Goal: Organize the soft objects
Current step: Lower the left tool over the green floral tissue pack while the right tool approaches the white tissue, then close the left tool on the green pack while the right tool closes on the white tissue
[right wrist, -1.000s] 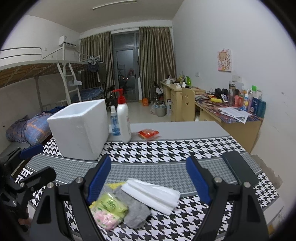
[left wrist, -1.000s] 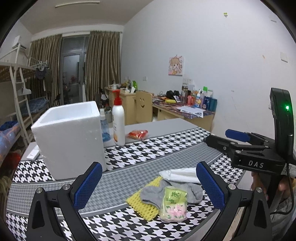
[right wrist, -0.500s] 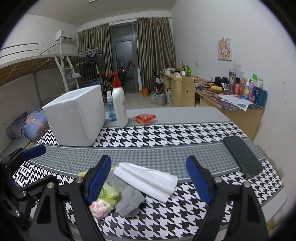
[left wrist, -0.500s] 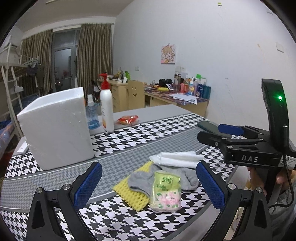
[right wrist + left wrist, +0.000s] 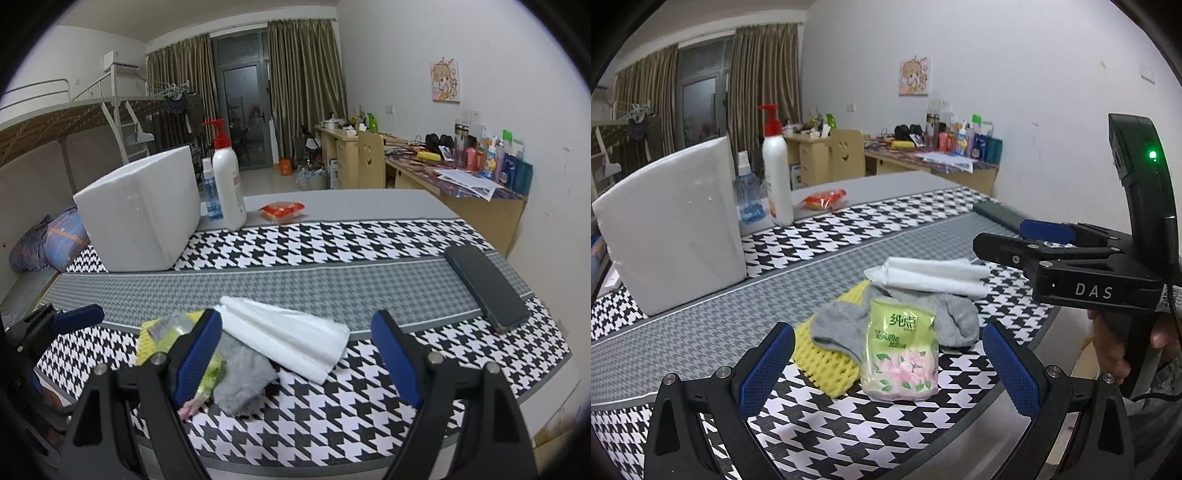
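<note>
Between the wide-open jaws of the left gripper (image 5: 888, 363), a green tissue pack (image 5: 901, 354) is lying on a gray sock (image 5: 955, 317) and yellow foam net (image 5: 827, 365). Ahead of the right gripper (image 5: 297, 354), jaws also gaping and gripping nothing, a white cloth (image 5: 288, 338) is resting on the counter (image 5: 332, 284).

A green tissue pack (image 5: 901, 354) lies on a grey sock (image 5: 923, 314). The sock covers a yellow foam net (image 5: 827, 365). At 1 o'clock from the pack, a folded white cloth (image 5: 931, 275) rests on the sock.
</note>
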A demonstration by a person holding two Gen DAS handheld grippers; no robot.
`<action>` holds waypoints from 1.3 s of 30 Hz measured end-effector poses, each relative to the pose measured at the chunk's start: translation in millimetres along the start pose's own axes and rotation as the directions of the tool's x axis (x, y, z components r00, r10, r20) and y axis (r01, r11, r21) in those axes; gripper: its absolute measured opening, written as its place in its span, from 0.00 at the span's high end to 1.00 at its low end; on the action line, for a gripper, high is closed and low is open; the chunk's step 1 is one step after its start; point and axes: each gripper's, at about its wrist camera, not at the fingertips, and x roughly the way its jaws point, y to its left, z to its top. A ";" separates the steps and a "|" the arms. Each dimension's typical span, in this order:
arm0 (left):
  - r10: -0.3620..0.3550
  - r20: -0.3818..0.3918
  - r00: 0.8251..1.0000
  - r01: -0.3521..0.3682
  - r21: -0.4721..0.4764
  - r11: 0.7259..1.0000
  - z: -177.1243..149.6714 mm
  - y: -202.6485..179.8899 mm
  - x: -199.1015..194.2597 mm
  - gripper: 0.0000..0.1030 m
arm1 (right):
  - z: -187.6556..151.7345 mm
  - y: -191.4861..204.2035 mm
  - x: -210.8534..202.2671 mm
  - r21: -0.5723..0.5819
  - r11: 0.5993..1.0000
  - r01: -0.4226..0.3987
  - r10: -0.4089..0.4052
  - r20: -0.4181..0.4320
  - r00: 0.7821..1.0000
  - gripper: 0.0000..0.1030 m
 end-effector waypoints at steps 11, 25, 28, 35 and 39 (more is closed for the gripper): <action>0.009 -0.086 0.996 -0.008 0.008 1.000 -6.3 -5.7 20.2 0.12 | -7.7 -16.6 14.3 0.032 0.999 0.004 -0.002 -0.055 0.998 0.16; 0.038 -0.159 0.987 -0.035 0.025 0.999 -15.7 -14.0 39.0 0.27 | -7.3 -20.1 27.9 0.017 1.000 -0.016 0.017 -0.089 0.996 0.16; 0.046 -0.168 0.985 -0.042 0.025 0.999 -17.9 -13.1 40.4 0.30 | -7.0 -19.9 30.4 0.015 1.000 -0.024 0.026 -0.094 0.995 0.16; 0.060 -0.169 0.984 -0.056 0.028 0.998 -19.2 -10.6 40.2 0.43 | -6.7 -18.3 38.5 -0.003 0.999 -0.037 0.036 -0.116 0.993 0.16; 0.056 -0.167 0.984 -0.052 0.027 0.998 -19.6 -8.9 38.2 0.45 | -6.5 -16.4 43.9 -0.019 0.999 -0.031 0.029 -0.131 0.991 0.16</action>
